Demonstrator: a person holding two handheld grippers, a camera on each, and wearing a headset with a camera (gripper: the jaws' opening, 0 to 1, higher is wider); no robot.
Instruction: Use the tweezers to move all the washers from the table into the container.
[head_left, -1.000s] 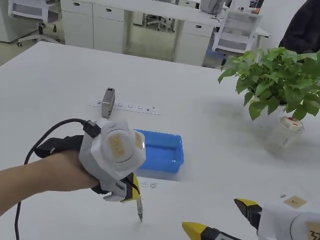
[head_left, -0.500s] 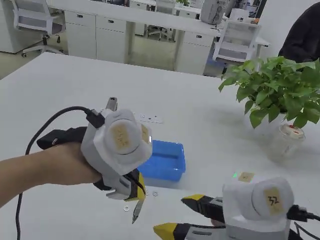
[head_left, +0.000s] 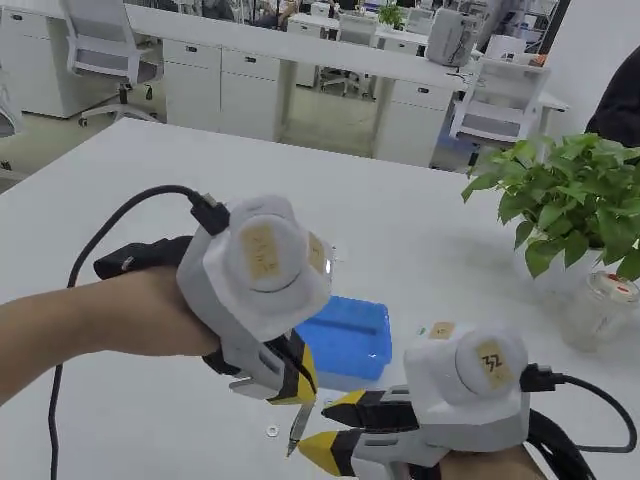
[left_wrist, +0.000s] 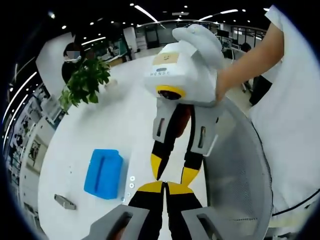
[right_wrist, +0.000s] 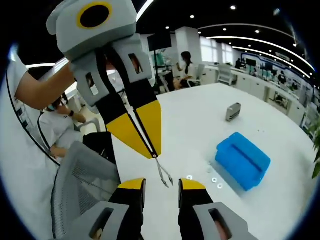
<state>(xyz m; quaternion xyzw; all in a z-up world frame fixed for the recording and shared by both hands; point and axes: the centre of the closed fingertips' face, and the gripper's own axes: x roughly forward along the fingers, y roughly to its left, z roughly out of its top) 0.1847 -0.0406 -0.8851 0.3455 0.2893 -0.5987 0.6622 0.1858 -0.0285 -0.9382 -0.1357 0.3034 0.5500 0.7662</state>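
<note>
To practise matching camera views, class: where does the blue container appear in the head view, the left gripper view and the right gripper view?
Head view: the blue container sits just below centre.
Left gripper view: the container is at lower left.
Right gripper view: it lies right of centre.
Shared landmark: the washers on the table near it.

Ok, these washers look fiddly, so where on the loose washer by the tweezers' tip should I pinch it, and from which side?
Pinch its ring wall: one tweezers tip in the hole, one outside, coming steeply from above. The washer lies flat on the table, so probably no edge sticks up for a sideways grip.
</note>
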